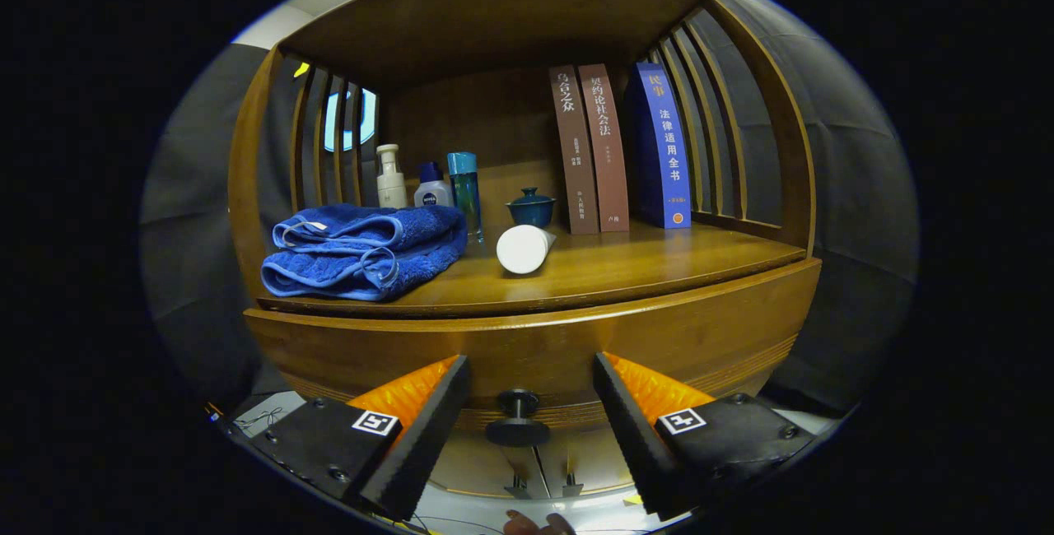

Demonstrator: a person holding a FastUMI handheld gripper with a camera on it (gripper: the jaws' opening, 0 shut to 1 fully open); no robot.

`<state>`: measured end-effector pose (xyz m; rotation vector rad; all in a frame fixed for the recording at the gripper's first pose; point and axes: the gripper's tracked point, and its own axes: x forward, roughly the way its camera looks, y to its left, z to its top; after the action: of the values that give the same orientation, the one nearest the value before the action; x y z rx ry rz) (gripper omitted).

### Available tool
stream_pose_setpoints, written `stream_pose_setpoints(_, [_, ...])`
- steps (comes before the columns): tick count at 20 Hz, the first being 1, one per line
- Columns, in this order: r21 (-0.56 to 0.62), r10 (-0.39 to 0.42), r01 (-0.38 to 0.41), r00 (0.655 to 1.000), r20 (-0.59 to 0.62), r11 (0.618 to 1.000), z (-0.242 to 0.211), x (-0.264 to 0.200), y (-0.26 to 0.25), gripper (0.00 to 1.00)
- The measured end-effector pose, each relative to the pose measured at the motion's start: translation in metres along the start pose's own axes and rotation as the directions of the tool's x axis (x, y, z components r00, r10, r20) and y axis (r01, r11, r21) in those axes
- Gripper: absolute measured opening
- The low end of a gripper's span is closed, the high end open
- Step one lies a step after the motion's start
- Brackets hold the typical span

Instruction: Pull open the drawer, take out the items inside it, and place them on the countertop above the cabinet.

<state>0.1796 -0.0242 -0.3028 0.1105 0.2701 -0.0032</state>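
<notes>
Drawer (535, 346): closed, its wooden front flush under the countertop (626, 267) of the cabinet. A dark round knob (517, 420) stands out from the lower middle of the front, on a short stem.

Gripper (527, 428): fingers spread wide, one on each side of the knob, neither touching it. It has hold of nothing. The knob sits between the fingers, level with their forward ends.

On the countertop: a folded blue towel (362, 251) toward the left; behind it a white pump bottle (390, 177), a small white bottle with a blue cap (431, 186) and a tall blue-green bottle (465, 189). Near the middle a white tube (524, 248) lies on its side, a small dark lidded cup (531, 207) behind it. Three books (617, 148) stand upright to the right.

Step, as I judge it: the gripper is lined up on the knob. With the drawer shut, this fits either a reach to pull it open or a drawer pushed closed again after emptying; whether any countertop item came out of it, I cannot tell. Its inside is hidden.

If a pull is meant, it calls for closing both fingers squarely on the stem behind the knob's head, then drawing straight back, level, so the small round knob does not slip out.
</notes>
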Motion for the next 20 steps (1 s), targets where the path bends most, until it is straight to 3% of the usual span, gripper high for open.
stream_pose_setpoints(16, [0.006, -0.002, 0.002, 1.000, -0.004, 1.000, -0.001, 0.006, -0.001, 0.98])
stream_pose_setpoints(20, [-0.004, 0.009, -0.008, 0.999, 0.031, 1.000, 0.022, -0.010, 0.003, 0.99])
